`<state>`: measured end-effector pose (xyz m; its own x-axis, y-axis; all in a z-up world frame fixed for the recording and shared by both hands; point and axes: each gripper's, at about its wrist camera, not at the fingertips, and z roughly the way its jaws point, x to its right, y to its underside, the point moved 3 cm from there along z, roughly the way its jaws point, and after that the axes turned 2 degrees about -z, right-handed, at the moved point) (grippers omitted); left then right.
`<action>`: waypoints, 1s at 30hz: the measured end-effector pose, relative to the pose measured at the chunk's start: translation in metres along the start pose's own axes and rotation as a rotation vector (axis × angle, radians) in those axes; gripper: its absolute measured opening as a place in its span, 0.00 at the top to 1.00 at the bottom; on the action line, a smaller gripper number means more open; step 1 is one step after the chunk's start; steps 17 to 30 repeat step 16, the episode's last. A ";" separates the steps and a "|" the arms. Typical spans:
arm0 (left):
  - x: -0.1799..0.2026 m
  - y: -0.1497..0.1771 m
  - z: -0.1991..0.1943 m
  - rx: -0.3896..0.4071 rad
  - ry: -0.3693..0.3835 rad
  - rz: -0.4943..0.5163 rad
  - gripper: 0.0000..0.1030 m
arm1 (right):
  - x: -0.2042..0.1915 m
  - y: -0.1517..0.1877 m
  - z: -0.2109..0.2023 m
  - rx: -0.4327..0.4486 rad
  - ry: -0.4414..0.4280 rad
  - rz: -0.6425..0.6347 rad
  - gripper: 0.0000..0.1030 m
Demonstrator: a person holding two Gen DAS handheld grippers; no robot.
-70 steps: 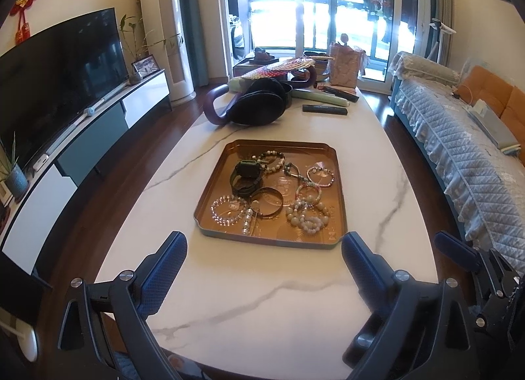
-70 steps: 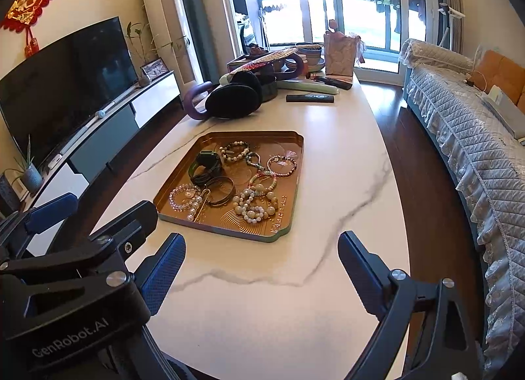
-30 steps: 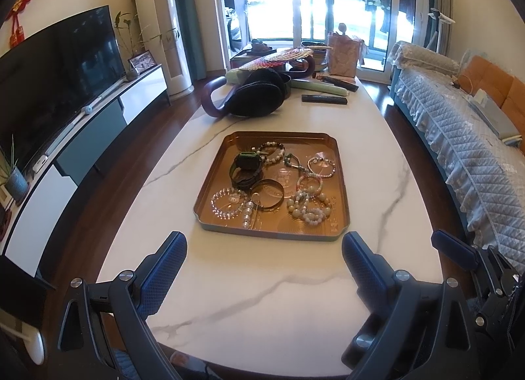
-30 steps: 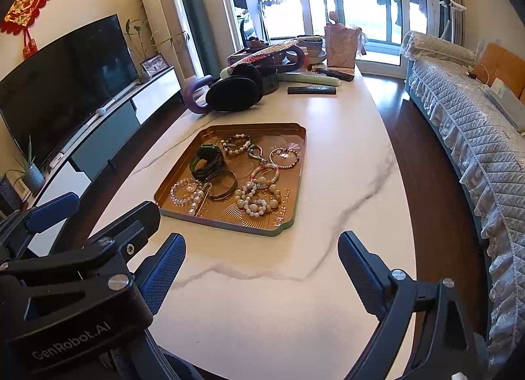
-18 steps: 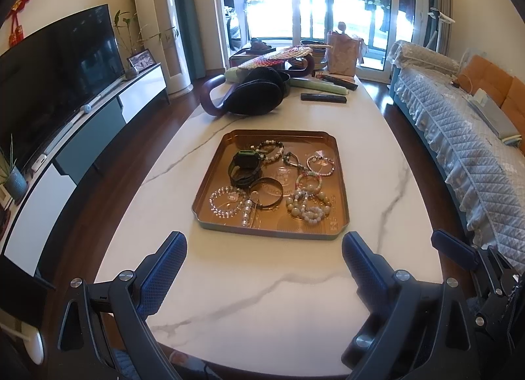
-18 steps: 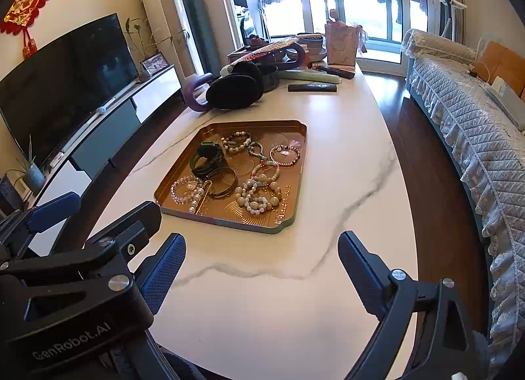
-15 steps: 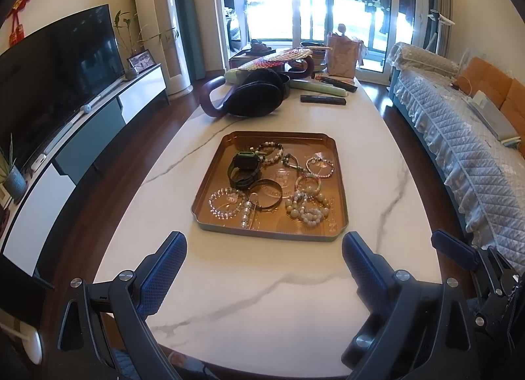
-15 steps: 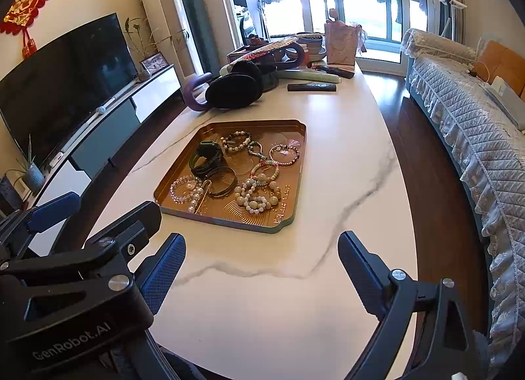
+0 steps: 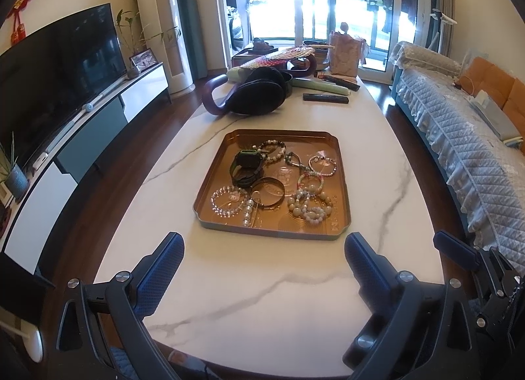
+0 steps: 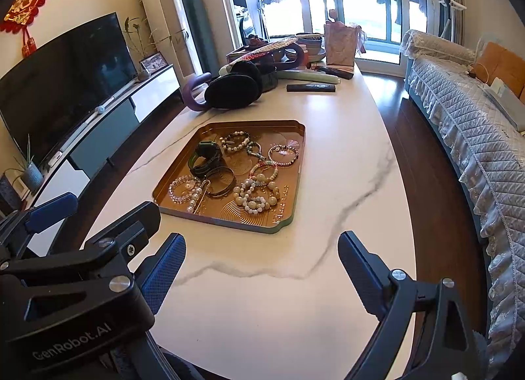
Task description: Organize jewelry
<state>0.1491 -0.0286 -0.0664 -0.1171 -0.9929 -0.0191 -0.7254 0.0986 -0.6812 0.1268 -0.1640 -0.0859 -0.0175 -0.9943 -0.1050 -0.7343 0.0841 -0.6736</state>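
Jaws spread wide and empty, your left gripper (image 9: pixel 264 253) and right gripper (image 10: pixel 262 252) hover level above the surface (image 9: pixel 262 298), short of the jewelry tray (image 9: pixel 210 197).

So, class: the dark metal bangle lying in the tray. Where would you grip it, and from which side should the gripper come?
Grip the dark bangle on its near-right rim arc, coming straight down from above. It lies flat in the tray, an open hoop, so one finger can drop inside and one outside. Its left rim meets the pearl clip and its far rim the watch, so those arcs look crowded.
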 end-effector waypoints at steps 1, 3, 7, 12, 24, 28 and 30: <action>0.000 0.000 0.000 -0.001 0.000 -0.001 0.05 | 0.000 0.000 0.000 0.001 0.000 -0.001 0.09; 0.000 0.000 0.000 0.000 0.003 -0.002 0.05 | 0.000 0.000 0.000 0.000 0.002 -0.001 0.09; 0.000 0.000 0.001 -0.001 0.003 0.000 0.05 | 0.002 0.001 0.001 -0.001 0.004 -0.003 0.09; 0.000 0.001 0.002 -0.003 0.002 -0.001 0.05 | 0.002 0.001 0.001 -0.001 0.002 -0.004 0.09; -0.001 0.000 0.002 -0.003 -0.005 0.000 0.04 | 0.001 0.001 0.001 -0.002 0.004 -0.004 0.09; -0.001 0.000 0.002 -0.003 -0.005 0.000 0.04 | 0.001 0.001 0.001 -0.002 0.004 -0.004 0.09; -0.001 0.000 0.002 -0.003 -0.005 0.000 0.04 | 0.001 0.001 0.001 -0.002 0.004 -0.004 0.09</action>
